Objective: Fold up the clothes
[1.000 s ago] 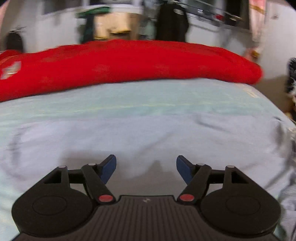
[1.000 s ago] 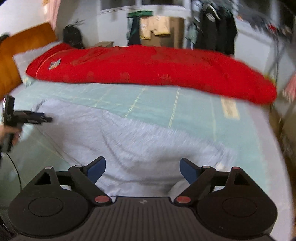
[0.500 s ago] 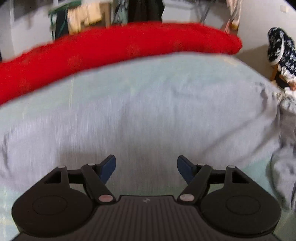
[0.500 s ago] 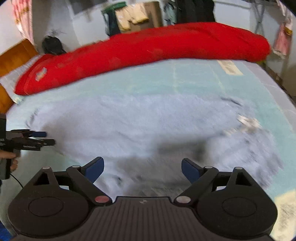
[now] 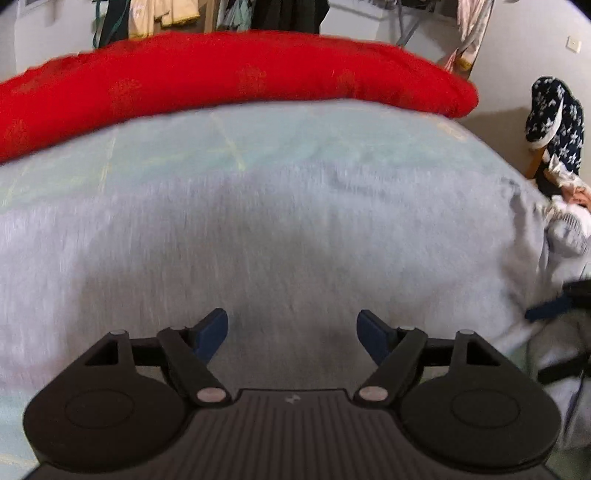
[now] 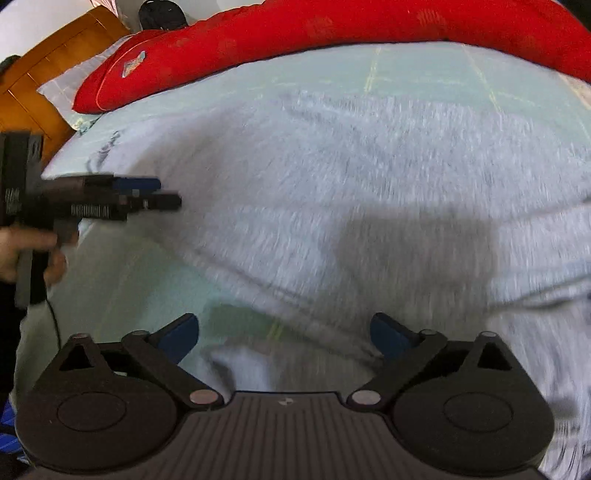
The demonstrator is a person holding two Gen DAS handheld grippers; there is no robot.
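At nine o'clock in the right wrist view the left gripper (image 6: 155, 194) is held by a hand (image 6: 22, 254), jaws apart and empty. A grey garment (image 6: 332, 192) is spread across the bed (image 6: 406, 70), below a red quilt (image 6: 295, 33). At six o'clock the right gripper (image 6: 284, 334) is seen with jaws opening, nothing pressed between them.

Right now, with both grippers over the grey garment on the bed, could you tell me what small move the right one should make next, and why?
Probably lower the right gripper onto the grey garment edge just below it. Its jaws are opening, nothing is between them, and that hem lies loose on the pale green sheet.
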